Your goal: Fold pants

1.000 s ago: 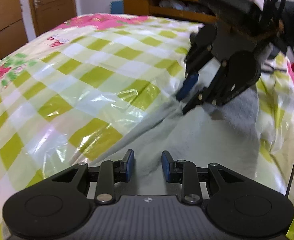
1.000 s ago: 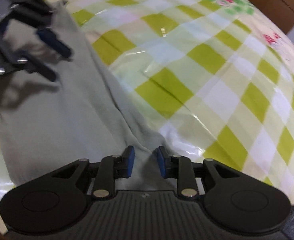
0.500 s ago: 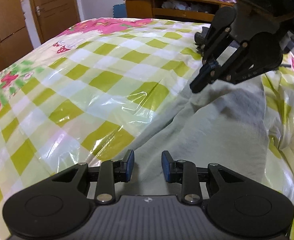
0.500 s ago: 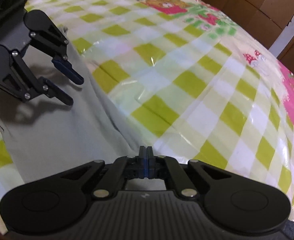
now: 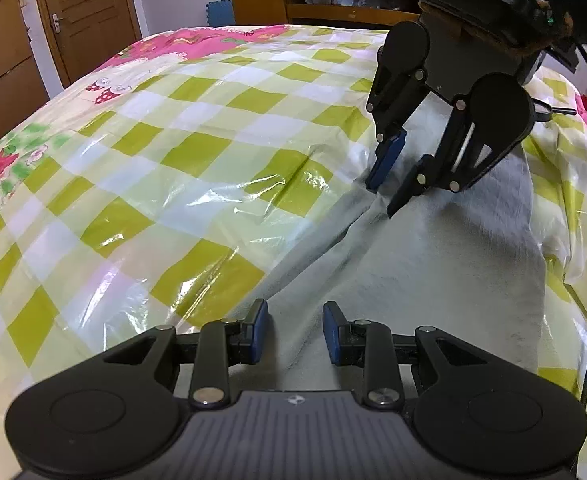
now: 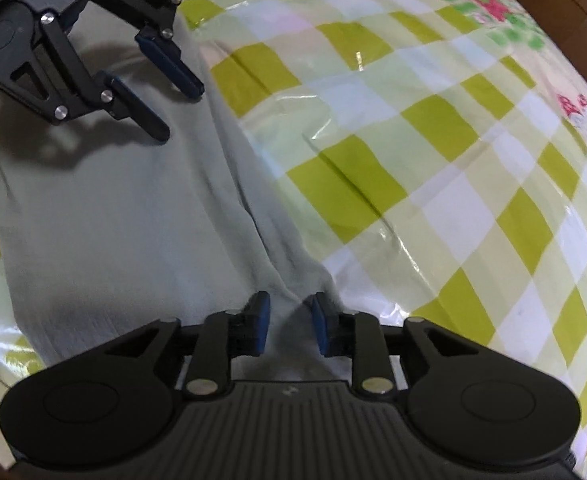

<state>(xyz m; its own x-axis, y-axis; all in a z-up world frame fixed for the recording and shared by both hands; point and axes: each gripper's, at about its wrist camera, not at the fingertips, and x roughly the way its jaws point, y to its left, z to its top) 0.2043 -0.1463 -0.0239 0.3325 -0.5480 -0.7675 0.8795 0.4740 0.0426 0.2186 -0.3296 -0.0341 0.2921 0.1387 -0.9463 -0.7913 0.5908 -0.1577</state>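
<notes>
The pale grey pants (image 5: pixel 433 264) lie spread on a bed (image 5: pixel 197 152) covered with a shiny plastic sheet in a green, white and cream check, with pink and red flower and strawberry prints toward its far end. A long ridge of bunched fabric runs along the pants' edge beside the bare check cover, and both tongs sit along that ridge, well apart from each other.

The left tongs (image 5: pixel 295 334) are open, their blue pads standing clear on either side of the ridge at the near end, with cloth visible in the gap between them. In the right wrist view they (image 6: pixel 171 94) hang with fingers parted just above the fabric, casting a dark shadow on the pants.

The right tongs (image 6: pixel 289 328) are also open, the two blue pads set either side of a raised fold of grey cloth without pressing it flat. From the left wrist view the same tongs (image 5: pixel 385 196) point down with their tips at the fabric's edge, a small peak of cloth between them.

Behind the bed stands a wooden shelf unit (image 5: pixel 313 4) holding crumpled white items in its open compartment, with more small, unclear things on top. A wooden door (image 5: pixel 85 12) with a metal handle is at the left, and a blue foam mat (image 5: pixel 218 14) leans against the white wall.
</notes>
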